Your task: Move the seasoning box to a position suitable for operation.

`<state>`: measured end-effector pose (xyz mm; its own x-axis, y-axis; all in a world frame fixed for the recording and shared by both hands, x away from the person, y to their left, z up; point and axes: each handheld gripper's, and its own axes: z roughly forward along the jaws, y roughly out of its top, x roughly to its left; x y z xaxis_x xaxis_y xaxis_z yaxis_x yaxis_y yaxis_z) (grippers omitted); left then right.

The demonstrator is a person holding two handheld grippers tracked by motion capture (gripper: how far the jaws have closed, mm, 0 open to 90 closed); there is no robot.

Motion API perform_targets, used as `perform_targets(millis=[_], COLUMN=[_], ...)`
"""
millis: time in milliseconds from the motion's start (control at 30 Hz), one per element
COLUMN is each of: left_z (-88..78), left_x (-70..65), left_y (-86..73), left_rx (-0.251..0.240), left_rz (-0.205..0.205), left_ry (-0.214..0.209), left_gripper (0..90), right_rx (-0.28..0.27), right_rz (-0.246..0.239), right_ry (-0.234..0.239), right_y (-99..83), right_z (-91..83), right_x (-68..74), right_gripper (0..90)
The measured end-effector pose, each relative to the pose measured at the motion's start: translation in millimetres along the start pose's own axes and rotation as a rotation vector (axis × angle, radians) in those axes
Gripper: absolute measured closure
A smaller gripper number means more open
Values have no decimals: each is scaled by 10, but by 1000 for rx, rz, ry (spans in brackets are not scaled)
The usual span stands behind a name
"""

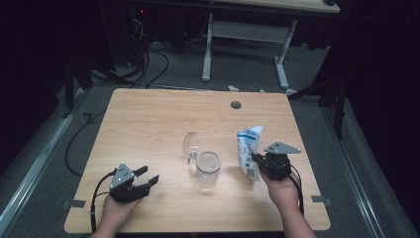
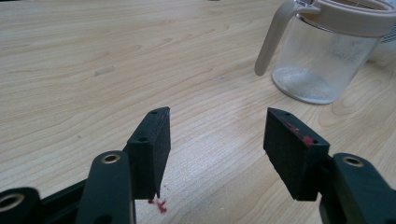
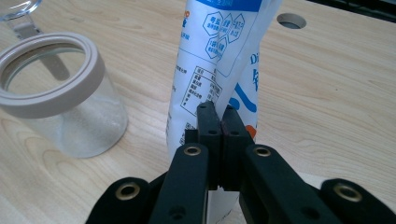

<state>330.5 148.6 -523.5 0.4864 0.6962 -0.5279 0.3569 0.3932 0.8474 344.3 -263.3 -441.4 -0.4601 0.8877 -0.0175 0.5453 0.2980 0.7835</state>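
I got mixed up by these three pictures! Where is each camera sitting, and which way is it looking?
High view: above the person's side, looking forward and down on the light wooden table; both hands show.
Left gripper view: on the left gripper, looking between open black jaws across the table.
Right gripper view: on the right gripper, jaws pinching the white-and-blue printed pouch.
Shared: the clear glass jar with a beige rim appears in both gripper views.
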Motion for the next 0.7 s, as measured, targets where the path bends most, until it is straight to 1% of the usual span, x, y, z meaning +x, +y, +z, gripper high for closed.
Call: perform_targets(millis=[233, 367, 533, 600, 700], left_z=[-7, -10, -12, -12, -10], left_x=[0, -2, -3, -4, -4], left_y=[2, 4, 5, 5, 5], left_rx=[-2, -6, -11, -12, -10], left_rz=[8, 8, 13, 14, 17], left_ry=[-7, -11, -14, -16, -17], left_gripper=[419, 418, 417, 417, 417], right_rx=[51, 70, 118, 149, 177], right_rz=[-29, -29, -34, -45, -58], right_ry=[13, 30, 49, 51, 52], right_y=[78, 105, 128, 138, 149], right_z=[-64, -96, -127, -136, -141], right_x=[5, 1, -1, 10, 19], right_gripper=[899, 898, 898, 899, 899])
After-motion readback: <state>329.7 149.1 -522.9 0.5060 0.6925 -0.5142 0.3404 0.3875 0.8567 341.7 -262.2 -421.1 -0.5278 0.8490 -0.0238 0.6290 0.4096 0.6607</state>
